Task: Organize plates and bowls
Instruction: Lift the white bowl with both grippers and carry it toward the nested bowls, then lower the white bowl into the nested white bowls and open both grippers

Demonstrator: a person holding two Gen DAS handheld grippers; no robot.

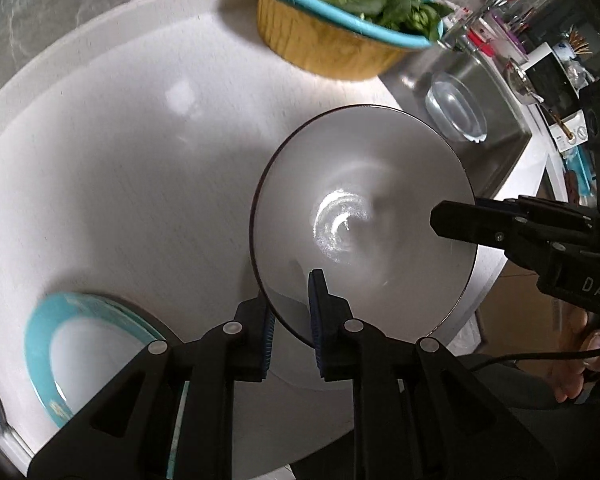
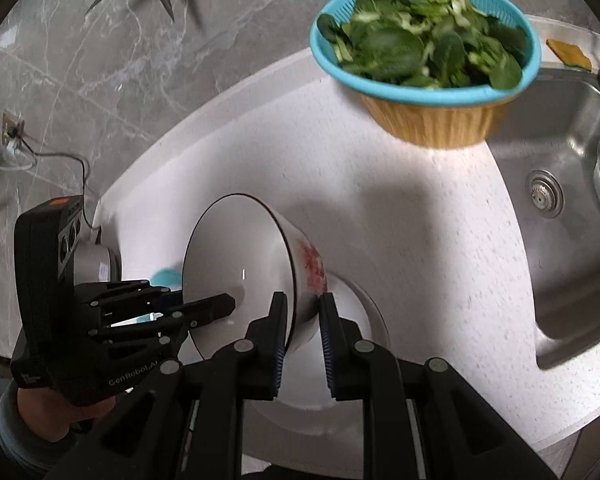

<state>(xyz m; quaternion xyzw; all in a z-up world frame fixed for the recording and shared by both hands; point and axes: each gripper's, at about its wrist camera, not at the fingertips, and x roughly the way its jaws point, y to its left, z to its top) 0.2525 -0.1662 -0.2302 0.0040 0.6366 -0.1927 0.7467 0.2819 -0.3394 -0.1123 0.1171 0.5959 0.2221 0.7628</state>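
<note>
A white bowl (image 1: 364, 200) with a thin dark rim and a red pattern on its outside (image 2: 312, 264) hangs tilted over the white counter, held from two sides. My left gripper (image 1: 292, 292) is shut on its near rim, one pad inside and one outside. My right gripper (image 2: 303, 300) is shut on the opposite wall; in the left wrist view one of its fingers (image 1: 452, 220) lies inside the bowl. The left gripper (image 2: 220, 304) shows at the bowl's far side in the right wrist view. A teal-rimmed plate (image 1: 40, 344) lies on the counter to the left. A white round dish (image 2: 364, 316) sits beneath the bowl.
A teal colander of green leaves (image 2: 420, 48) sits in a yellow basin (image 1: 332, 48) at the back of the counter. To the right is a steel sink (image 2: 572, 240) with a clear glass bowl (image 1: 456, 108) in it. A grey marble wall (image 2: 80, 60) runs behind.
</note>
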